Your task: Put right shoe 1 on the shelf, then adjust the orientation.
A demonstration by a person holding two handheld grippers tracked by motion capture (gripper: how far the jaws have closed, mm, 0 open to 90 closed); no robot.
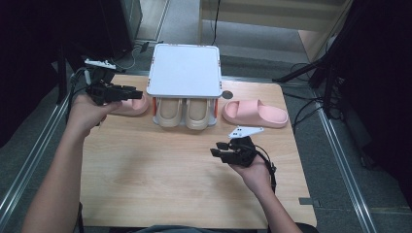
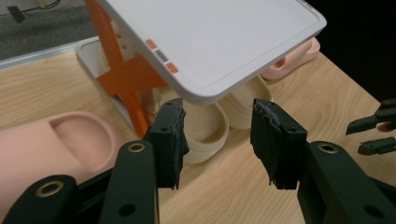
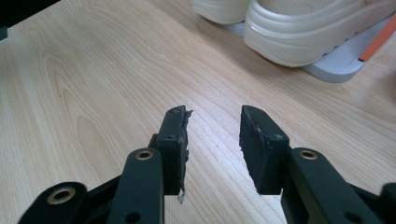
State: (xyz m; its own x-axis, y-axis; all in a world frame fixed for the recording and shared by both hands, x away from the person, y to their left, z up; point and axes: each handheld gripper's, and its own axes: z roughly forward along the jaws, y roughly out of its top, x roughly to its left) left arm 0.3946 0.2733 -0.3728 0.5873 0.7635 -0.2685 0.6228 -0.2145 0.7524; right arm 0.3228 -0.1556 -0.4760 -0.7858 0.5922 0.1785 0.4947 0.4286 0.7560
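Note:
A white shoe rack (image 1: 183,70) with orange braces (image 2: 126,77) stands at the back middle of the wooden table (image 1: 160,165). Two cream slippers (image 1: 183,114) sit side by side on its lower shelf. One pink slipper (image 1: 255,113) lies to the right of the rack, another (image 1: 130,106) to its left. My left gripper (image 1: 137,93) hovers open over the left pink slipper (image 2: 56,144), pointing at the rack, with nothing between its jaws (image 2: 219,135). My right gripper (image 1: 215,149) is open and empty over bare wood (image 3: 212,135), in front of the cream slippers (image 3: 303,32).
The rack's flat white top (image 2: 210,37) overhangs the cream slippers (image 2: 205,135). Metal rails run along both sides of the table (image 1: 340,160). Cables and dark stands crowd the floor behind (image 1: 311,73). The right gripper's jaw tips show at the far right of the left gripper view.

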